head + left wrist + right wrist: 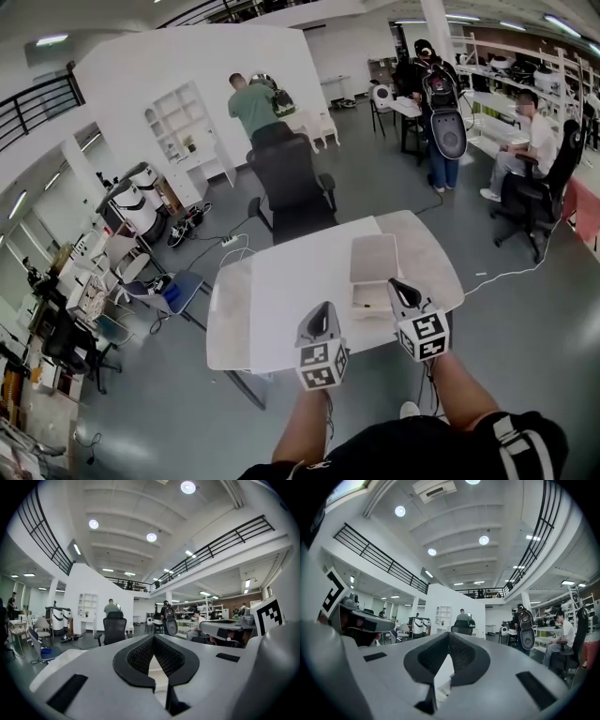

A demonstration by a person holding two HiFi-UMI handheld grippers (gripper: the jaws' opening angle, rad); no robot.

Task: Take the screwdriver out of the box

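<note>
Left gripper (pixel 322 314): jaws together, tips meeting, with nothing between them. It is held level above the near part of the white table (pixel 281 281), pointing out across the room.
Right gripper (pixel 401 291): jaws also closed tip to tip and empty. Only a sliver of pale surface shows under the pads in its own view.
Box (pixel 372 274): a pale, shallow box with its lid raised. It lies just ahead of the right jaws and slightly inboard of them, and ahead and to the right of the left jaws.
Screwdriver: not made out in any view. I judge it to be lying inside the box, below and ahead of the right jaws.
Step in hand: probably the approach, with nothing gripped yet.
Risk, closed jaws: going down into the box without opening them would push the tool about rather than take hold of it.
Risk, light box: it looks free to slide, so a sideways nudge from the right jaws could skate it toward the table edge unless the left gripper steadies it.
Risk, lid: a jaw that catches the raised lid may flip it shut or tip the box.
Risk, aim: both gripper cameras look over the box, so the descent would start blind.
</note>
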